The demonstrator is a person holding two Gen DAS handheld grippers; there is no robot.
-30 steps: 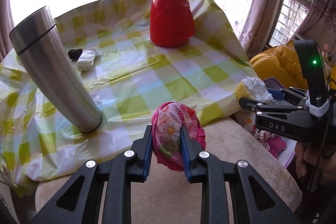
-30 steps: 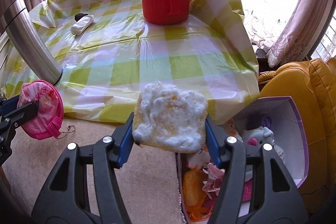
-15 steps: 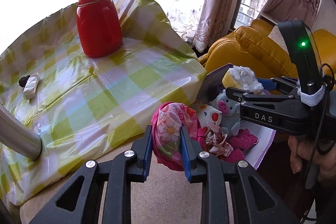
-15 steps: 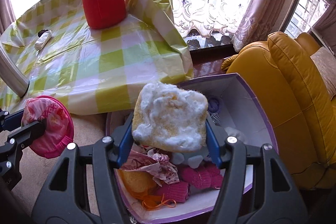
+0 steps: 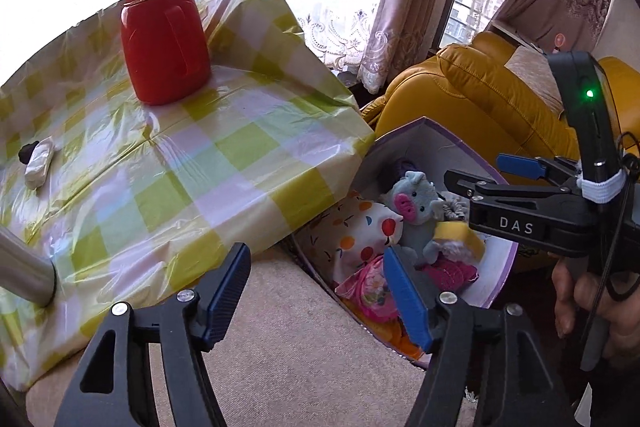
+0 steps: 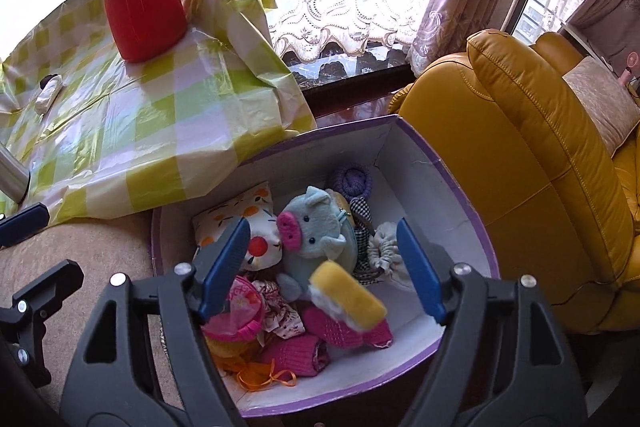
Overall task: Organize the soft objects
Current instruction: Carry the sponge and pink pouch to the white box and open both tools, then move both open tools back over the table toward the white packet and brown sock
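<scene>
The checked tablecloth (image 5: pixel 200 163) is hanging over the table edge, just beside the purple-rimmed box (image 6: pixel 460 187) of soft toys. Both the left gripper (image 5: pixel 316 291) and right gripper (image 6: pixel 324 263) have just been opening and are standing wide, holding nothing. The yellow sponge (image 6: pixel 348 295) and pink pouch (image 6: pixel 240 311) are lying inside the box.

Both hand-held grippers have just opened; the pink pouch (image 6: pixel 236 311) and yellow sponge (image 6: pixel 347 295) now lie in the box (image 6: pixel 460 183).

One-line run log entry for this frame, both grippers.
left gripper: open, empty | right gripper: open, empty | pink floral pouch, yellow-white sponge: in purple-rimmed box | jaws just opened
</scene>
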